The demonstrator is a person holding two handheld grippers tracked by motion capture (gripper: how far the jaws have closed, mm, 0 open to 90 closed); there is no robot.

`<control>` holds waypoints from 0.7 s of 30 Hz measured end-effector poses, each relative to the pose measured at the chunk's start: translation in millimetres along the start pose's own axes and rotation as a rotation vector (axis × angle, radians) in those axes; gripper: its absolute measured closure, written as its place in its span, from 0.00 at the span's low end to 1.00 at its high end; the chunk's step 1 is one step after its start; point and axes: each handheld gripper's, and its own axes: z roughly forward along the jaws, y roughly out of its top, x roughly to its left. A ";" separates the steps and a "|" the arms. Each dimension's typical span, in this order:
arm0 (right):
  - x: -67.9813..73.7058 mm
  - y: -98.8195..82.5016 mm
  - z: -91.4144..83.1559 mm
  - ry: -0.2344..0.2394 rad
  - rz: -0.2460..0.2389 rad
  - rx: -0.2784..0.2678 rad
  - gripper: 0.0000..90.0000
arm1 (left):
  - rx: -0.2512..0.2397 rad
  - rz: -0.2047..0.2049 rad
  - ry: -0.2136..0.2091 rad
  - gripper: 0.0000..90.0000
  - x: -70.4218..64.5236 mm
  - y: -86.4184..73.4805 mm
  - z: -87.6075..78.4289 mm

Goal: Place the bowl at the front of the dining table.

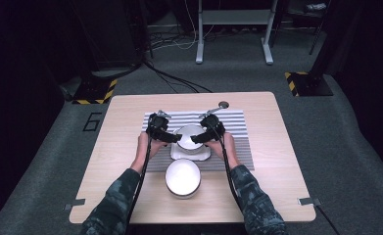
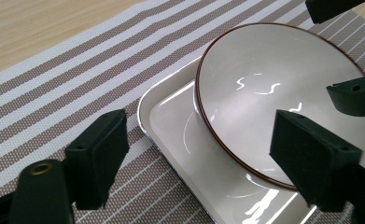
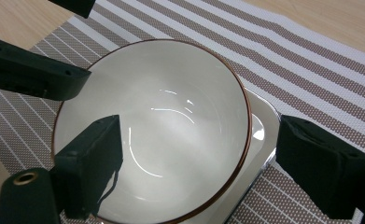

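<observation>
The high view is fixed above the near side of the tabletop (image 1: 130, 112) and faces forward and down, far enough back to take in the whole surface and the floor beyond. The left gripper view rides on the left hand-held gripper (image 2: 199, 154), close above the striped placemat (image 2: 54, 93), looking along its own two black jaws at the white bowl (image 2: 273, 93) on the square plate (image 2: 171, 121). The right gripper view rides on the right hand-held gripper (image 3: 199, 163), equally close, facing the same bowl from the opposite side. All three views share bowl, plate and placemat.
</observation>
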 end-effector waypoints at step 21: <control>7.2 -23.7 -51.3 0.015 -0.054 -0.088 0.00 | -0.080 0.023 -0.020 0.00 -10.1 -29.3 -47.6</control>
